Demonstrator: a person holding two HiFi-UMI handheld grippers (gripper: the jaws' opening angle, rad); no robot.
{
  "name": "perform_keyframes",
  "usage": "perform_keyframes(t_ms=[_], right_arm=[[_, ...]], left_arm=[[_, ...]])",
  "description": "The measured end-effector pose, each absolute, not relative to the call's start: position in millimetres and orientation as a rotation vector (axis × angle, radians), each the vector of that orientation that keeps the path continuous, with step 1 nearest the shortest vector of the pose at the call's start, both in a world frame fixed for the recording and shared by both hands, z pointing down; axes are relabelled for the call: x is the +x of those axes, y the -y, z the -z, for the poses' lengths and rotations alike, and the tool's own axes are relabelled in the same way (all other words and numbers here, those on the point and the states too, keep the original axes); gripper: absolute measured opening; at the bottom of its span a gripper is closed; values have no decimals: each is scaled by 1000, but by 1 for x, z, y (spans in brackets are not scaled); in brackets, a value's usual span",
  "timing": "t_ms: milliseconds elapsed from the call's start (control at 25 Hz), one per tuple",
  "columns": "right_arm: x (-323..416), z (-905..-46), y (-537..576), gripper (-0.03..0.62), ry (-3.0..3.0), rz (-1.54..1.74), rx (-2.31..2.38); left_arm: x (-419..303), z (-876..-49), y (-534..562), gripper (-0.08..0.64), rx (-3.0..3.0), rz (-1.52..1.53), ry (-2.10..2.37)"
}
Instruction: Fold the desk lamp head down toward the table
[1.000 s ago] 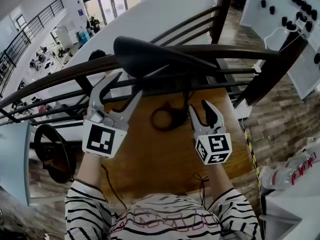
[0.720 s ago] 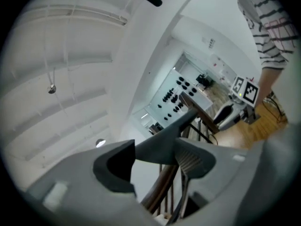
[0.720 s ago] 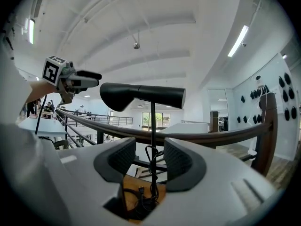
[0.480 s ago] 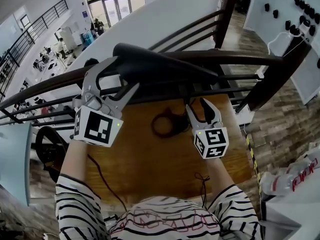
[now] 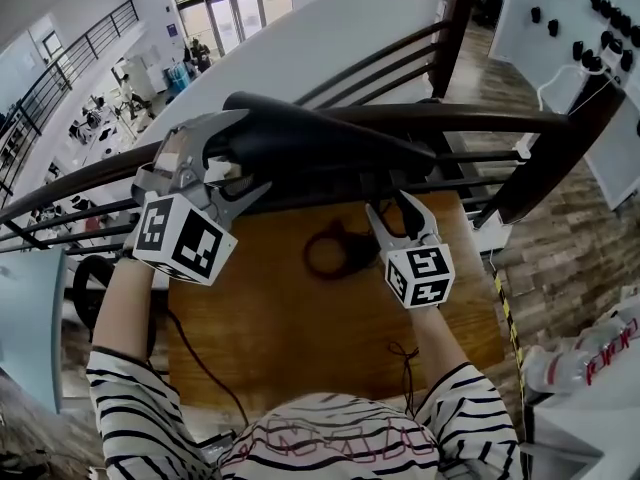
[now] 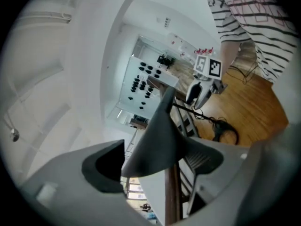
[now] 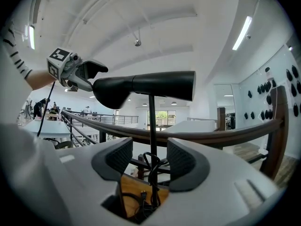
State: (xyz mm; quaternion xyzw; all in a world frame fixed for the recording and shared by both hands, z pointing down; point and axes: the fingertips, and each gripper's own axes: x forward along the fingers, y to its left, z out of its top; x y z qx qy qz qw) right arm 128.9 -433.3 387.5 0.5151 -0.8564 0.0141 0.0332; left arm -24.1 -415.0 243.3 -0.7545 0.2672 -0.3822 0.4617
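Lamp head [image 5: 310, 138]: black and elongated, lying roughly level above the far edge of the table [image 5: 280, 318], just in front of the dark railing [image 5: 480, 118]; not folded down.
Stem [image 7: 151, 121]: thin and upright, running from the table's far edge to the underside of the head.
Left gripper [image 5: 250, 153]: jaws wide, having just been opening. They straddle the left end of the lamp head, which lies between them. One pad stands clear of it; contact at the other cannot be told.
Right gripper [image 5: 390, 208]: jaws wide, having just been opening, held low under the head. The stem shows in the gap between the pads, untouched.
Cord [image 5: 330, 248]: black, coiled on the table near its far edge, just left of the right gripper.
Sleeves [image 5: 140, 408]: striped, at the table's near edge.
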Motion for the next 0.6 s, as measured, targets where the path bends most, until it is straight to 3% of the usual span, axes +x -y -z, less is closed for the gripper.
perform_keyframes(t_ms=[600], right_arm=[[118, -386, 453, 174, 2656, -35, 1548]], left_arm=[[-33, -270, 423, 410, -1733, 1131, -546]])
